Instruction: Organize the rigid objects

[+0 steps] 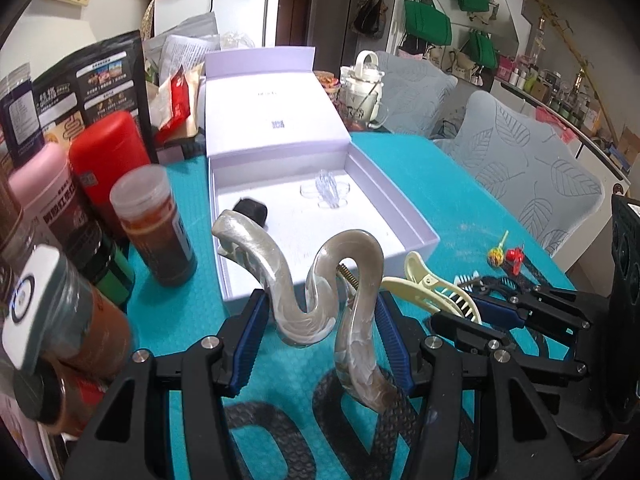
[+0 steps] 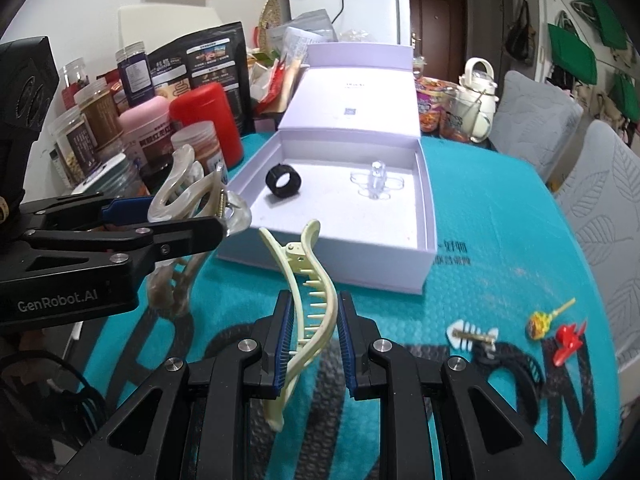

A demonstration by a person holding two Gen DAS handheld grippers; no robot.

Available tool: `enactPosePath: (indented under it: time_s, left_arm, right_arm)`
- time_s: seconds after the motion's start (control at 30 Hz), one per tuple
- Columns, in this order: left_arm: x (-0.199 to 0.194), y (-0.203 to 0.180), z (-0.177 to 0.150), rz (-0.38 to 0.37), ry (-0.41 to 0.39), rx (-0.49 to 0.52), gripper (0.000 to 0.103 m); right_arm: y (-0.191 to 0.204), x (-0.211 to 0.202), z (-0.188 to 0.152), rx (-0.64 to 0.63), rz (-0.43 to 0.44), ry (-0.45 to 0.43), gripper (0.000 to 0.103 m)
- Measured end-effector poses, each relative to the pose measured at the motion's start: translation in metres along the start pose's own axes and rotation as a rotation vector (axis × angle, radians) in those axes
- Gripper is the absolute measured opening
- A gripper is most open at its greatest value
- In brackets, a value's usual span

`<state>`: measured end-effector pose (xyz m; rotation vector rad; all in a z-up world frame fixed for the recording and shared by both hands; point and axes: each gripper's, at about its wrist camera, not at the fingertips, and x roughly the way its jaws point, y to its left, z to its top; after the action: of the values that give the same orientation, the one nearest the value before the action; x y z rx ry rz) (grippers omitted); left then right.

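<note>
Clenched between the left gripper (image 1: 320, 344) pads, the pearly wavy hair claw (image 1: 320, 296) stands upright with the open lilac box (image 1: 416, 236) straight ahead, while the right gripper (image 2: 310, 344) beside it grasps the cream hair clip (image 2: 308, 300), also short of the box.

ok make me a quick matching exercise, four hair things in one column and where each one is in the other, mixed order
Things
1. pearl claw clip
2. pale yellow clip
3. black ring
4. red clip

Places
A. inside the lavender box
B. between the left gripper pads
C. loose on the teal mat
D. between the right gripper pads

Pairs: 1-B, 2-D, 3-A, 4-C
</note>
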<state>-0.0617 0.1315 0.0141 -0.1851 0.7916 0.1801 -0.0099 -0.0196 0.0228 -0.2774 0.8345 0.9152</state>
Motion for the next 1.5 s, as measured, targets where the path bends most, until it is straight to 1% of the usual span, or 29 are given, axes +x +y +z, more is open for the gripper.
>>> enactPosePath:
  time_s: [0.43,0.73,0.93,1.07,1.23,1.4,1.5]
  left_arm:
    - [0.002,0.004,0.054,-0.011,-0.09,0.023,0.054]
    - [0.023,0.009,0.095,-0.014,-0.123,0.014,0.054]
    - [0.035,0.011,0.117,-0.005,-0.153,0.017,0.054]
    - [0.049,0.014,0.127,0.0,-0.149,0.017,0.054]
    - [0.073,0.024,0.133,0.015,-0.106,0.005,0.054]
    - [0.092,0.034,0.134,0.05,-0.082,-0.027,0.054]
    - [0.108,0.037,0.132,0.058,-0.045,-0.028,0.054]
  right_arm:
    - [-0.012,-0.002,0.056,-0.028,-0.009,-0.073,0.022]
    - [-0.03,0.009,0.096,-0.02,-0.021,-0.107,0.022]
    - [-0.041,0.027,0.118,-0.023,-0.031,-0.105,0.022]
    - [-0.045,0.041,0.129,-0.034,-0.064,-0.103,0.022]
    - [-0.053,0.061,0.139,-0.002,-0.024,-0.084,0.022]
    - [-0.056,0.082,0.144,-0.011,-0.053,-0.074,0.022]
    - [-0.059,0.095,0.146,-0.015,-0.066,-0.054,0.022]
